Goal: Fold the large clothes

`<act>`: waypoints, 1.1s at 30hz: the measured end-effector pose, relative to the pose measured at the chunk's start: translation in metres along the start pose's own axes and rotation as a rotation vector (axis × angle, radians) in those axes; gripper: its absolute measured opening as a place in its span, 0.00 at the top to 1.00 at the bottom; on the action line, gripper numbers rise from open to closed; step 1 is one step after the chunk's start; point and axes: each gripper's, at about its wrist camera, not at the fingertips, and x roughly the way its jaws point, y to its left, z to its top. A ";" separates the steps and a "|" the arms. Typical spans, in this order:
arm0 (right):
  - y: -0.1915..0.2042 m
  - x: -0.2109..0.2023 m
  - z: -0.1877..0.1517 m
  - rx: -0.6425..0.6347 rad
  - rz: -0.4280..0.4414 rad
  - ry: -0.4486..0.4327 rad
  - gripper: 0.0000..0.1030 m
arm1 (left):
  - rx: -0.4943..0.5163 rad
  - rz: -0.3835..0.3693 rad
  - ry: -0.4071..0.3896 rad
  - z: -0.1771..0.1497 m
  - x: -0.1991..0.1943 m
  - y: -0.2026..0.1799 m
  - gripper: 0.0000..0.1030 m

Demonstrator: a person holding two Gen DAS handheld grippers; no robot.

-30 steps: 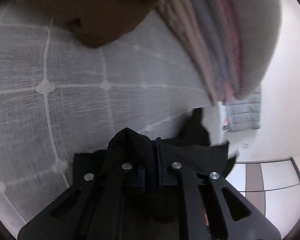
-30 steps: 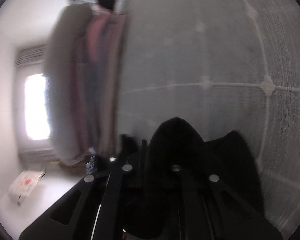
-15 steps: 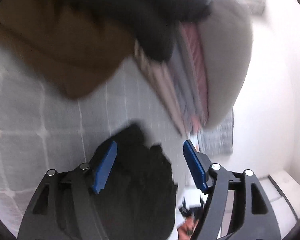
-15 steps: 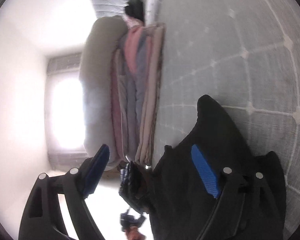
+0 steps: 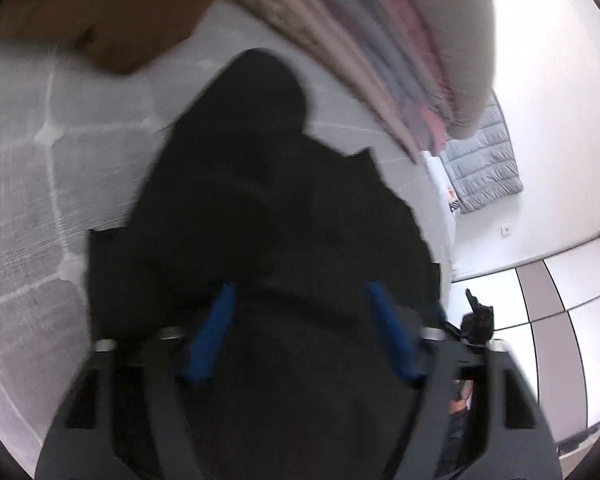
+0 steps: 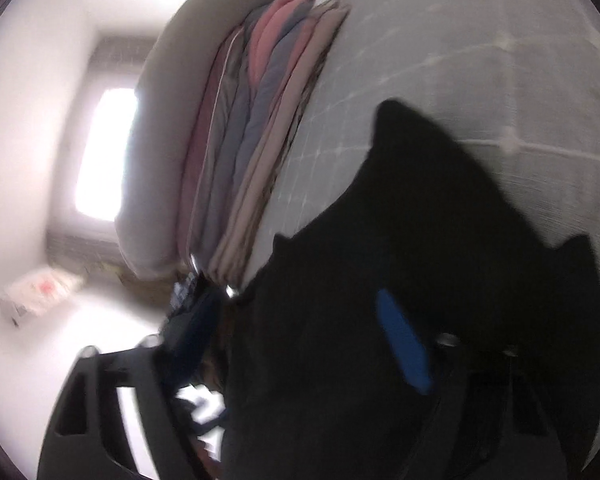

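Right now I see the black garment (image 5: pixel 268 216) lying bunched on the grey quilted mattress (image 5: pixel 24 184), and I take that mattress as my landmark. It is a dark, matte heap with no visible print; its edges rise in rounded humps and a couple of pointed corners against the pale quilting. Both views are blurred, so seams and sleeves are beyond me.

My left tool (image 5: pixel 304 336) has its blue pads (image 5: pixel 214 332) spread wide, with the black cloth lying between and under them, not pinched. My right tool (image 6: pixel 300 344) is likewise spread; one blue pad (image 6: pixel 404 348) shows against the cloth, the other is smeared and half hidden.

At the mattress's far side from the left tool sits a stack of folded bedding (image 5: pixel 384 52) in pink, grey and beige, with a brown garment (image 5: pixel 112 20) beside it on the mattress. In the right view the same stack (image 6: pixel 256 128) stands on the mattress's edge, just beyond the black garment (image 6: pixel 440 260).
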 end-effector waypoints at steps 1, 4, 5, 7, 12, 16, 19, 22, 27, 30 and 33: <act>0.004 -0.003 -0.001 -0.018 -0.022 -0.012 0.33 | -0.020 -0.012 -0.002 0.004 -0.003 0.008 0.58; 0.023 -0.013 -0.009 -0.056 -0.012 -0.025 0.30 | -0.013 -0.001 -0.051 0.002 -0.025 0.002 0.60; 0.035 -0.018 -0.016 -0.095 0.016 -0.024 0.28 | 0.013 0.004 -0.076 0.000 -0.030 -0.006 0.56; 0.052 -0.027 -0.027 -0.173 0.047 -0.027 0.20 | 0.073 -0.023 -0.115 -0.009 -0.047 -0.023 0.50; 0.015 -0.012 -0.030 -0.136 -0.055 -0.004 0.11 | 0.083 0.057 -0.062 -0.013 -0.029 -0.014 0.43; 0.031 -0.024 -0.034 -0.130 -0.061 -0.046 0.13 | 0.075 0.051 -0.103 -0.019 -0.042 -0.013 0.42; 0.056 -0.036 -0.055 -0.189 -0.024 -0.020 0.13 | 0.131 0.090 -0.176 -0.044 -0.077 -0.031 0.37; 0.083 -0.040 -0.091 -0.281 -0.018 0.030 0.12 | 0.129 0.058 -0.229 -0.075 -0.112 -0.041 0.18; 0.108 -0.041 -0.156 -0.367 0.027 0.155 0.11 | -0.070 -0.144 -0.248 -0.125 -0.165 0.001 0.08; 0.117 -0.036 -0.184 -0.403 0.023 0.193 0.11 | -0.240 -0.259 -0.245 -0.158 -0.168 0.031 0.07; 0.118 -0.039 -0.205 -0.410 0.032 0.220 0.11 | -0.362 -0.346 -0.228 -0.190 -0.162 0.059 0.07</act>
